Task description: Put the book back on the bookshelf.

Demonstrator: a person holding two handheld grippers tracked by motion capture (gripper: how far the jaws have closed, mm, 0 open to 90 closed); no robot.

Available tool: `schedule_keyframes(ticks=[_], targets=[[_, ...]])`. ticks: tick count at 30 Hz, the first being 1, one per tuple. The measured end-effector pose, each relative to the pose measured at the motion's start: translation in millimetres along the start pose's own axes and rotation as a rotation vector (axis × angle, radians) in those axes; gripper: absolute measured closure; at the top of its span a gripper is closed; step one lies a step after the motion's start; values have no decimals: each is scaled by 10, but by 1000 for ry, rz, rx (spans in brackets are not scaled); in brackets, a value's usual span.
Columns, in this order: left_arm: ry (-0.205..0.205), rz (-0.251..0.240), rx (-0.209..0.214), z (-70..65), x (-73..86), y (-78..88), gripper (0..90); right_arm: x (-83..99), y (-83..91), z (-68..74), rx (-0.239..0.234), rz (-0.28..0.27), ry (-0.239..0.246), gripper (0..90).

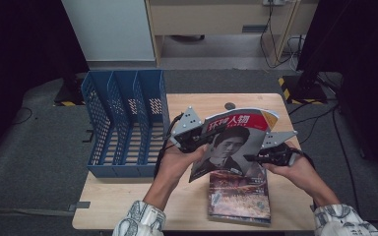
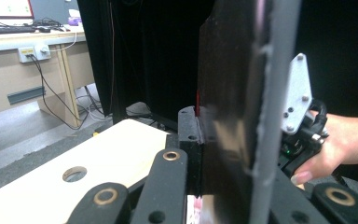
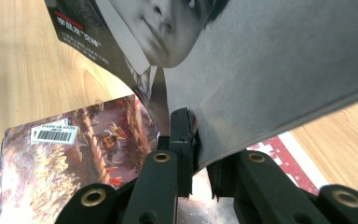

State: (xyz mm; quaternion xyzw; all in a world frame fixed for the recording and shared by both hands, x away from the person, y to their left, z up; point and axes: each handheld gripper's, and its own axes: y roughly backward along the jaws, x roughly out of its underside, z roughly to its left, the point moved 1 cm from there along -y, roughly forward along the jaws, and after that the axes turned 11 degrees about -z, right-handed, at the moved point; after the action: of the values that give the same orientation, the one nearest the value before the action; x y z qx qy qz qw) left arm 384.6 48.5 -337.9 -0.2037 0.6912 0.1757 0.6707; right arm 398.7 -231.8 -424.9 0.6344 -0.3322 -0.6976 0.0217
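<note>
OK, both grippers are clamped on the same magazine (image 1: 234, 140), which is held up off the table (image 1: 128, 206), cover facing the high camera, tilted, red title band at its top.

Left gripper (image 1: 193, 139): jaws pinched on the magazine's left edge. In the left gripper view the pages stand nearly edge-on between the jaws (image 2: 223, 116), pads tight against the paper, and the right hand (image 2: 340, 144) with its gripper shows beyond the magazine.

Right gripper (image 1: 256, 157): jaws gripping the magazine's lower right edge. In the right gripper view the sheet (image 3: 270, 70) runs straight into the closed jaws, no gap visible, and it bows upward from the clamp point.

A book (image 1: 238, 196) lies flat on the table under the magazine, near the front edge, colourful cover up, barcode sticker at one corner (image 3: 56, 135). The magazine's lower edge hangs just above it; I can't tell whether they touch.

The blue file rack (image 1: 125, 123) sits at the table's left side, three upright slots, mesh walls. It's just left of the left gripper, apart from the magazine.

There's a round cable hole (image 1: 230, 105) in the tabletop behind the magazine. The left hand (image 1: 174, 164) comes in from the bottom centre, the right hand from the bottom right, both in patterned sleeves (image 1: 140, 221).
</note>
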Motion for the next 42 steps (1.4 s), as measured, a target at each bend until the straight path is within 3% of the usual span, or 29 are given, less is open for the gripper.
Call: schedule_keyframes(ticks=[11, 20, 30, 36, 42], targets=[[32, -23, -3, 51, 96, 50, 853, 0, 103, -14, 11, -23, 16, 870], [44, -37, 41, 18, 110, 56, 821, 40, 81, -9, 13, -5, 25, 870], [56, -54, 39, 42, 113, 85, 757, 24, 48, 31, -12, -9, 39, 870], [63, -53, 16, 37, 109, 70, 820, 31, 49, 20, -11, -6, 33, 869], [49, -51, 27, -6, 106, 72, 842, 41, 49, 1, 4, -19, 11, 830]])
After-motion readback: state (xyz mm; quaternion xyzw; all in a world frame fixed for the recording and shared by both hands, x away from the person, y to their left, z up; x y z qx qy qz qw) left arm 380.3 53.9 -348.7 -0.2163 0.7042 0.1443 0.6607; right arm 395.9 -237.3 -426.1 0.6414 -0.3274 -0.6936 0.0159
